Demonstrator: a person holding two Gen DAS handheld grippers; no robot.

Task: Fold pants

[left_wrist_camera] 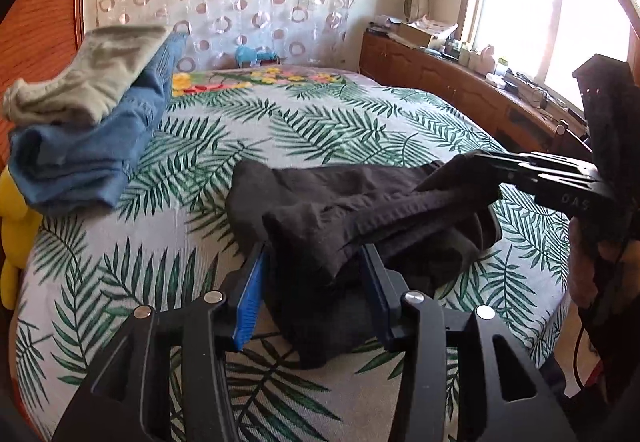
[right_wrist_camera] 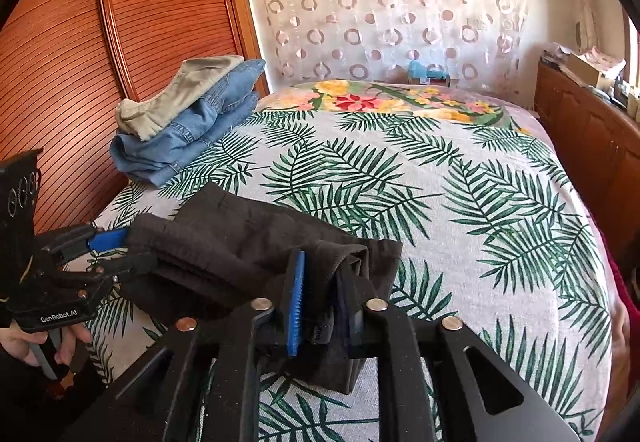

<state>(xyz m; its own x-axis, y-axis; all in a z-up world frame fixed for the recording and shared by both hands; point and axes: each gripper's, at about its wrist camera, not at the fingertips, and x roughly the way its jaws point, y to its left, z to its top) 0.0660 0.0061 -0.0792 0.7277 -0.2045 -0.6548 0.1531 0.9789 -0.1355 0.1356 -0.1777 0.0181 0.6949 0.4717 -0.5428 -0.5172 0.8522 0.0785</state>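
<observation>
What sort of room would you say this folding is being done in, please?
Most likely a home bedroom: the work surface is a bed with a palm-leaf bedspread, folded jeans are stacked beside a wooden wardrobe door, and a cluttered wooden sideboard runs under the window.

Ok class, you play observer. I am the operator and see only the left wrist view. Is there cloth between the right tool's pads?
Observer: Yes, a fold of the black pants sits between the pads of the right tool.
Operator: What holds my left tool?
Observer: A hand grips the handle under the left tool.
Operator: Any marking on it?
Observer: A label on its body reads GenRobot.AI.
</observation>
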